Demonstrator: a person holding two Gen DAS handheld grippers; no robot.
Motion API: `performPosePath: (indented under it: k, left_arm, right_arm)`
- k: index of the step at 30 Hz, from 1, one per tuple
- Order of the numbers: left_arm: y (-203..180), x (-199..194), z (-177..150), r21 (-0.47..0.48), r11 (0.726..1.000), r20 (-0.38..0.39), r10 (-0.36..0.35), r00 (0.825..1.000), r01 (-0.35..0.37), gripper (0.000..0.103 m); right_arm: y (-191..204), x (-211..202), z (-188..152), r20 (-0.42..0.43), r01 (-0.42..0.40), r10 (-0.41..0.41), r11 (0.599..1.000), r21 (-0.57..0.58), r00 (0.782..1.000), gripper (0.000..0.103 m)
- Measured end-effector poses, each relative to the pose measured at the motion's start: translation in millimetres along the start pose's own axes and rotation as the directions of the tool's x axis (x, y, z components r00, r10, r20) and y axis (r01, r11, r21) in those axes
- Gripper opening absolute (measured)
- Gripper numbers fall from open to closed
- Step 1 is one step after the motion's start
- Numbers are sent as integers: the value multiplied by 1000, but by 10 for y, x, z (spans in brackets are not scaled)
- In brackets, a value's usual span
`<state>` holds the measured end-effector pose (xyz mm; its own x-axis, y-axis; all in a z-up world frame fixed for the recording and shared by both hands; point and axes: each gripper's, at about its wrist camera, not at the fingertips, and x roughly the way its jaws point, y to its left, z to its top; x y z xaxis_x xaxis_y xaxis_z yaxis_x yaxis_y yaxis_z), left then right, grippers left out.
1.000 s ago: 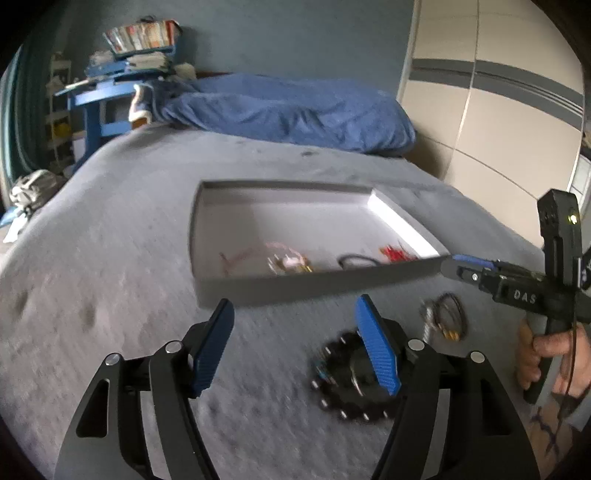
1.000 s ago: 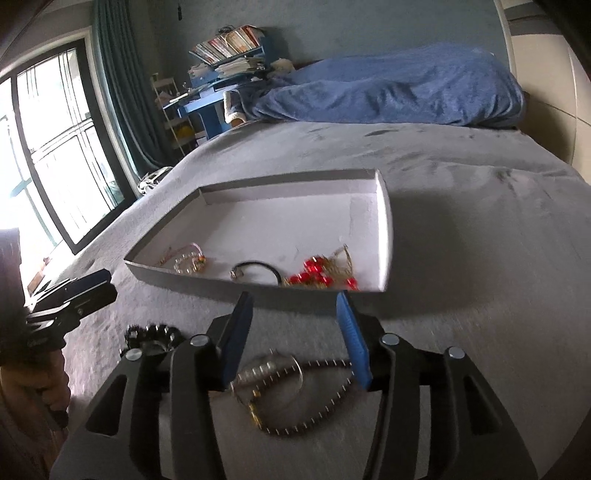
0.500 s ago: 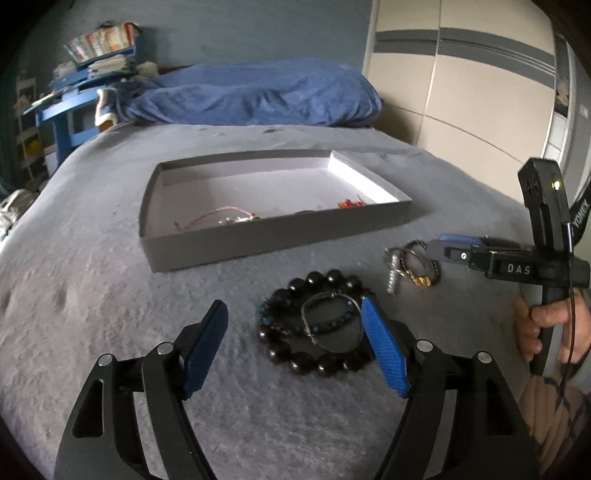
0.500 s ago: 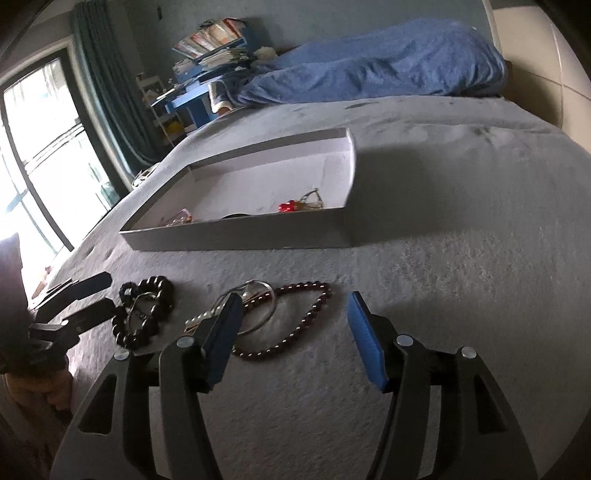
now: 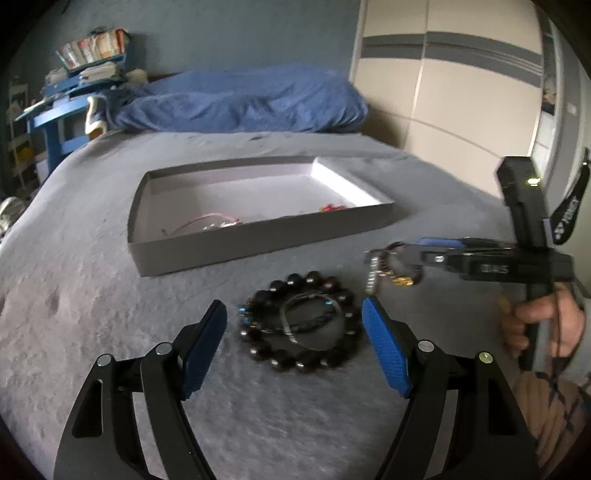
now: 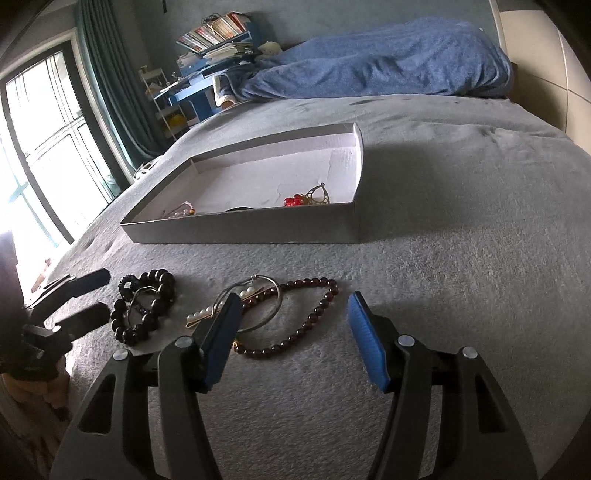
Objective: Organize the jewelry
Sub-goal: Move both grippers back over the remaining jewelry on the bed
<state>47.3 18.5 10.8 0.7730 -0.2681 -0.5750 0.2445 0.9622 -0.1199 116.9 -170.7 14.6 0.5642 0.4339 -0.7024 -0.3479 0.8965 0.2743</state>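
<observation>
A bed (image 6: 461, 280) covered in a nubbly grey blanket fills both views; a rumpled blue duvet (image 6: 388, 66) lies along its far end at the top of each frame. In the right wrist view a tall window (image 6: 40, 147) with dark green curtains stands at the upper left, next to a blue shelf stacked with books (image 6: 214, 33). In the left wrist view pale wardrobe doors (image 5: 450, 92) take the upper right.

A shallow grey cardboard tray (image 6: 240, 230) with a white inside sits mid-frame, its near wall facing the cameras. Inside it lie a pinkish chain (image 5: 207, 223) toward the left and a red-beaded piece with a gold filigree pendant (image 6: 306, 197) in the right corner. Bare blanket spreads broadly to the right of the tray in the right wrist view and to its left in the left wrist view.

In front of the tray, on the blanket, the loose jewelry lies in two clusters. A ring of glossy black round beads (image 5: 301, 328) with a thinner band inside it lies between the spread fingers of the left gripper (image 5: 295, 347), which grasp nothing. Just beside it to the right, a dark red beaded strand (image 6: 314, 317), a thin silver hoop (image 6: 258, 302) and a pearl-lined clip (image 6: 214, 310) overlap. The right gripper (image 6: 291, 339) hovers there, fingers released and parted, its left finger over the clip and hoop.
</observation>
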Motion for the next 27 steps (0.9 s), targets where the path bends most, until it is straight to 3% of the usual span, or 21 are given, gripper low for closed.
performPosePath:
  k: [5,8,12,17,20,27]
  left_arm:
    - [-257,33,-141,97,994,-43,-50,998,54,43]
    - [-368,74,-158,148,988,-61,-33,998,42,39]
    - [-378,175,-116,150,988,-105,-6,994,22,35]
    - [-444,337,-91,195,980,-173,77,982,-42,27]
    - [-415,303,-81,181,983,-159,64,985,-35,15]
    - [-174,-102,94,79,996,-10,38,999,-37,15]
  right_arm:
    - [-7,14,-2,-7,-5,5,1000,5,1000,60]
    - [-21,17,3,-6,-5,6,1000,5,1000,60]
    - [-18,18,1,-7,-5,5,1000,4,1000,60]
    - [0,11,-4,-4,-9,9,1000,-8,1000,60]
    - [28,-6,-18,2,-20,20,999,-25,1000,60]
    - [143,-8,-35,0,-40,40,996,-79,999,60]
